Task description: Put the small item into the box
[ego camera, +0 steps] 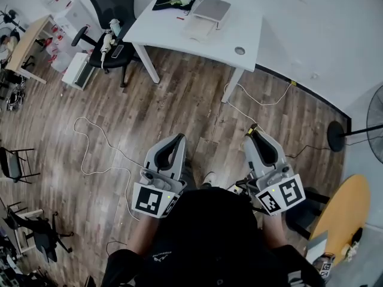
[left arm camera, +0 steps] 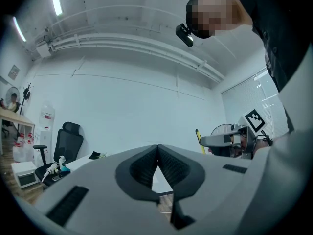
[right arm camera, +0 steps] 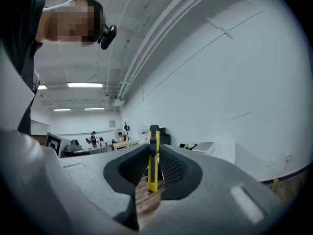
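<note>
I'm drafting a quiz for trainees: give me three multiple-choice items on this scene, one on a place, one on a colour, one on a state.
1. Where is the box? A floor; B white table; C chair.
2. The item in the right gripper is: A red; B yellow and black; C green.
3. The left gripper is: A wide open; B shut on a cup; C shut, empty.
Answers: B, the box sits on the tabletop; B, its view shows both colours; C, its jaws meet with nothing between.
</note>
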Demonstrator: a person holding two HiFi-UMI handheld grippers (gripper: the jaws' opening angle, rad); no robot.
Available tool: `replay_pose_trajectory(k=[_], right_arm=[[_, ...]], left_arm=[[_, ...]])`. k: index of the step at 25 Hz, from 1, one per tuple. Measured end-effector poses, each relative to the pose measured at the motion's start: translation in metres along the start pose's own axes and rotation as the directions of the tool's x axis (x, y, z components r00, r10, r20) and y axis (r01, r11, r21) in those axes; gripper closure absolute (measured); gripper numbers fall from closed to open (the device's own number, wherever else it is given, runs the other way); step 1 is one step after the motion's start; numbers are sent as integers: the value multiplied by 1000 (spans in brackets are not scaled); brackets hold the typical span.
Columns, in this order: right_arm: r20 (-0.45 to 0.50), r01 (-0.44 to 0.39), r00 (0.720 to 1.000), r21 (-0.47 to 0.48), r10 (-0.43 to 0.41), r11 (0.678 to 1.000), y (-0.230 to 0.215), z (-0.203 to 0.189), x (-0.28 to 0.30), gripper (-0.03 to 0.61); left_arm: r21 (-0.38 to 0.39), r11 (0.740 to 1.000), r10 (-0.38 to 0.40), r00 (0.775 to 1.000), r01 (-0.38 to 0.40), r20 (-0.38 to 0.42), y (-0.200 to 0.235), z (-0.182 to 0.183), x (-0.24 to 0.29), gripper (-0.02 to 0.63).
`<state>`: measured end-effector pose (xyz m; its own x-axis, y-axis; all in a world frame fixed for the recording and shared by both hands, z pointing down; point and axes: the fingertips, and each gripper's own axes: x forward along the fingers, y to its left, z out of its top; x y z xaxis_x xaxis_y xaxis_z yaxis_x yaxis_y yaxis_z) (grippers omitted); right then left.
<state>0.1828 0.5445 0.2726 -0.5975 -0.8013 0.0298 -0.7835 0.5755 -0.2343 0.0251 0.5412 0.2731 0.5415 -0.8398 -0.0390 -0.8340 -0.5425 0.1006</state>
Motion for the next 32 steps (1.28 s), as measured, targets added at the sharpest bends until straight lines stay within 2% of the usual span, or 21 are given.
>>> replay_pose_trajectory(k=[7,15,22,26,32], right_arm=[[-12,3,1000,6,-3,1000,-4,7,80,511],[-2,14,1000,-28,-15,999,4,12,176,511],[21,71,997,-28,-70,997,4,14,217,511],[16,93,996,-2,-93,996,-2,11,232,511],[3,96,995,12,-96,995,-22,9,259,511]], left_arm=[[-21,999,-26,1000,26,18,69,9,38,609],[7,998,-62,997,62,41,164,22,76,609],[12,994,-110,993,110,29,204,22,86,609],[-54,994,-88,995,90,45,226,22,89,609],[-10,997,-76,997,76,5,248,11,111,609]])
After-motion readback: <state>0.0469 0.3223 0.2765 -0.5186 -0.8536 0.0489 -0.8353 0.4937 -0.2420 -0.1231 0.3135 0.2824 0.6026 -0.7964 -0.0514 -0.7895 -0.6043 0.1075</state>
